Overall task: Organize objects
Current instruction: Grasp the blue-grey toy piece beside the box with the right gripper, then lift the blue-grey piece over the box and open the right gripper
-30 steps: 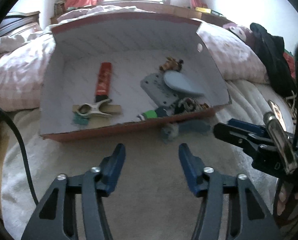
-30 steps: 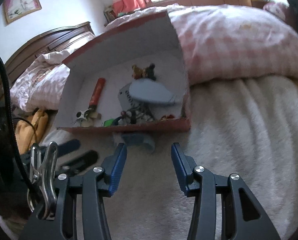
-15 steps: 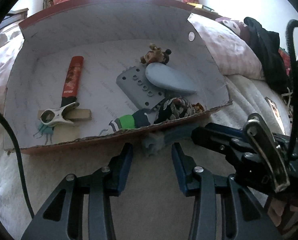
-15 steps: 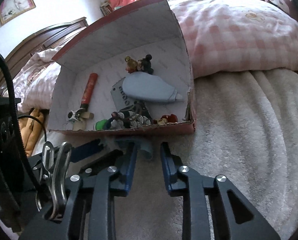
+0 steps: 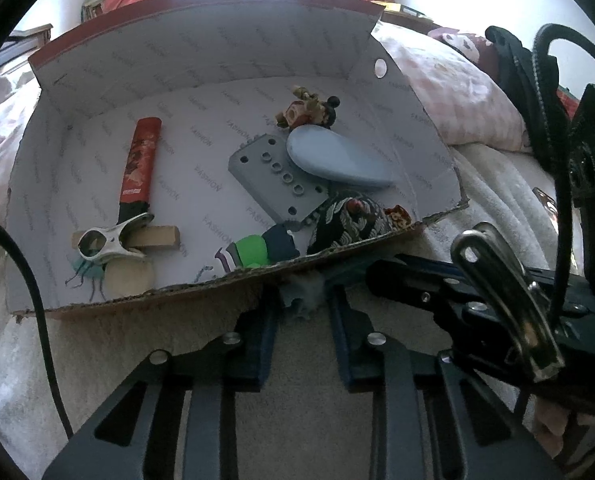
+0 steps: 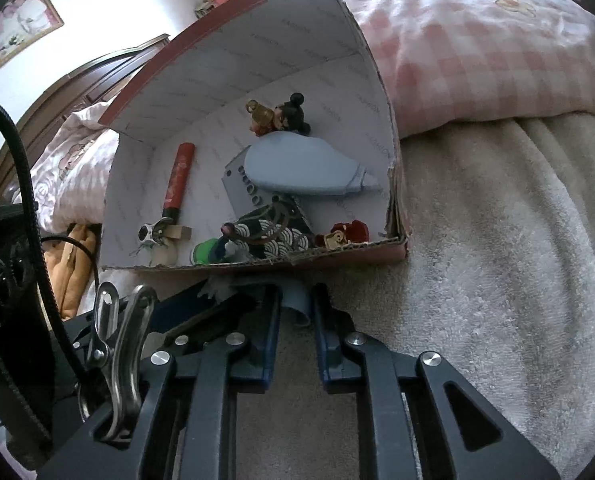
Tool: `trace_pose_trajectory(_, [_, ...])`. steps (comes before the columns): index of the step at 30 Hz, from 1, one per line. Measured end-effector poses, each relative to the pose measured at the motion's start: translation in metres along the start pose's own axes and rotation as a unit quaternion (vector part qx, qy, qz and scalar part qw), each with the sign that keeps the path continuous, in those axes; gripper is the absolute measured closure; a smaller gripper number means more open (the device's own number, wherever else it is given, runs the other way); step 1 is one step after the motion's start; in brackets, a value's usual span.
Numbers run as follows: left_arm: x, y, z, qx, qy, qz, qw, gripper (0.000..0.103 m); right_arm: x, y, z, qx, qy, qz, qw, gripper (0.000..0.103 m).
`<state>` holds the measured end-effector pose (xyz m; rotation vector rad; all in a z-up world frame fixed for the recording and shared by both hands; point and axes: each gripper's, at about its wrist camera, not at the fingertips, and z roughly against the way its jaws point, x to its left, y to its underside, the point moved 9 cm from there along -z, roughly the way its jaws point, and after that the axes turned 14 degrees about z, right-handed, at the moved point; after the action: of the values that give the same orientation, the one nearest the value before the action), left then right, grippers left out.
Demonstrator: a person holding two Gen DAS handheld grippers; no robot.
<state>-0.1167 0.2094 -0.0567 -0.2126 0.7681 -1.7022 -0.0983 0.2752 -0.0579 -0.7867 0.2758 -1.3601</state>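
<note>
Change: I am closing both tools, wide a second ago, in front of the box [image 5: 233, 280].
Left tool [image 5: 302, 300]: closing on the blue cloth [image 5: 303, 294].
Right tool [image 6: 295, 300]: pinching that cloth's other end.
Meaning: I am likely readying a two-handed lift into the box.

The left gripper [image 5: 302, 300] is closing its dark blue jaws on a small grey-blue fuzzy object [image 5: 303, 290] lying on the cream blanket [image 5: 109, 356], just outside the torn front edge of the open cardboard box [image 5: 201, 56]. The right gripper [image 5: 361, 276] reaches in from the right to the same object (its tips are hidden). Inside the box lie a red tube [image 5: 139, 166], a metal clip [image 5: 111, 238], a grey perforated plate [image 5: 275, 174] and a pale blue teardrop-shaped case [image 5: 337, 158].
</note>
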Motion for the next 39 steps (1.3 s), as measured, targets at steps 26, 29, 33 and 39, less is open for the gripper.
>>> trace_pose_trajectory(26, [0.004,0.004,0.008,0.003,0.000,0.014,0.9999,0.083,0.010,0.005,0.013,-0.009,0.027,0.038,0.999,0.087])
trace_pose_trajectory(29, [0.005,0.005,0.014,0.001,-0.002,0.015,0.9999,0.083,0.014,0.006,0.017,-0.012,0.026,0.040,0.999,0.087])
trace_pose_trajectory(33, [0.006,0.004,0.024,-0.007,-0.002,0.014,0.9999,0.083,0.021,0.005,0.025,-0.019,0.026,0.043,0.999,0.087])
trace_pose_trajectory(39, [0.009,0.000,0.044,-0.025,-0.002,0.018,0.9995,0.083,0.034,-0.003,0.035,-0.033,0.027,0.054,0.998,0.087])
